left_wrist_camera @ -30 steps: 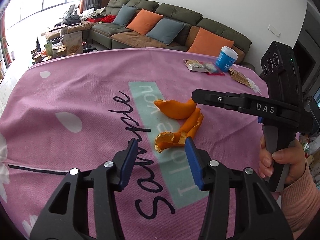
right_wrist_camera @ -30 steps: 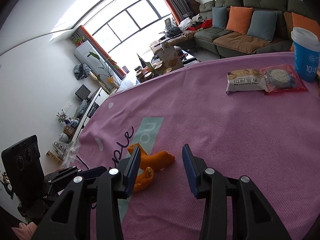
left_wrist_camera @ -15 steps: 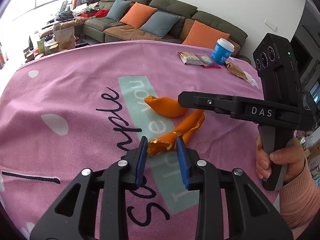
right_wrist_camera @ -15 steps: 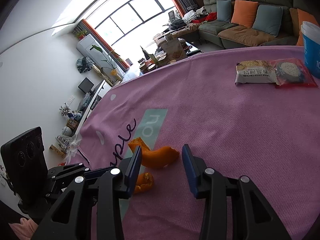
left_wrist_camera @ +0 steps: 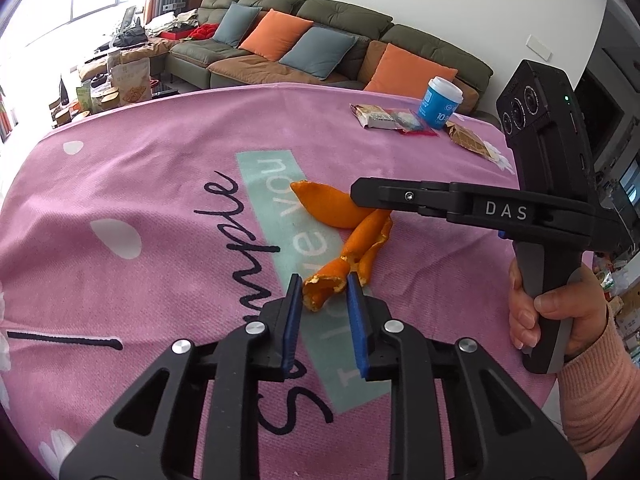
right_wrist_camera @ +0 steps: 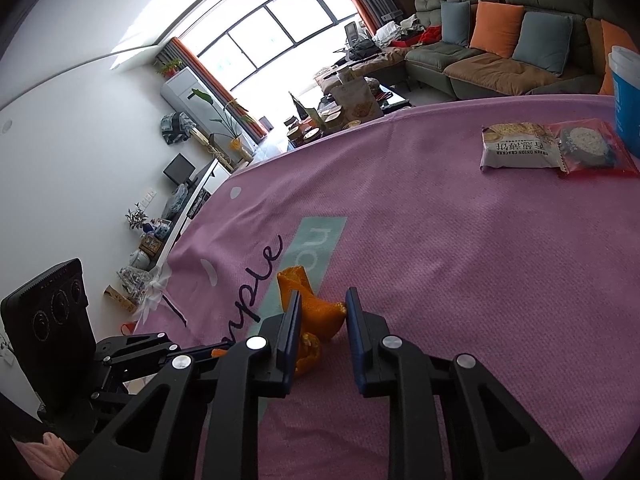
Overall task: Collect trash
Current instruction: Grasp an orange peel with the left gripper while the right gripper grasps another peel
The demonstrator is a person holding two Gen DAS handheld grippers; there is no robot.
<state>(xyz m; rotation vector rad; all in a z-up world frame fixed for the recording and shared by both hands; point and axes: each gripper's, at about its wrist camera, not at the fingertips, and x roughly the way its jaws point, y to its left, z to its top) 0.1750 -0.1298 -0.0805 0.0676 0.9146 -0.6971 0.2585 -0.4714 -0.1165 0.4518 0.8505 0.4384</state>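
Two pieces of orange peel lie on the pink tablecloth [left_wrist_camera: 160, 184]. My left gripper [left_wrist_camera: 320, 286] is shut on the near end of the long curled peel [left_wrist_camera: 356, 248]. My right gripper [right_wrist_camera: 322, 304] is narrowed around the broader peel [right_wrist_camera: 316, 312], which also shows in the left wrist view [left_wrist_camera: 328, 206]; whether its pads touch it I cannot tell. The right gripper's body [left_wrist_camera: 480, 208] reaches in from the right in the left wrist view.
At the far right of the table lie a cracker packet [right_wrist_camera: 516, 146], a red-edged snack wrapper [right_wrist_camera: 588, 148], a brown wrapper [left_wrist_camera: 468, 138] and a blue paper cup [left_wrist_camera: 440, 108]. A green sofa [left_wrist_camera: 320, 48] stands behind the table.
My left gripper moved forward and closed on the end of the long peel. My right gripper moved down over the broad peel and its jaws narrowed.
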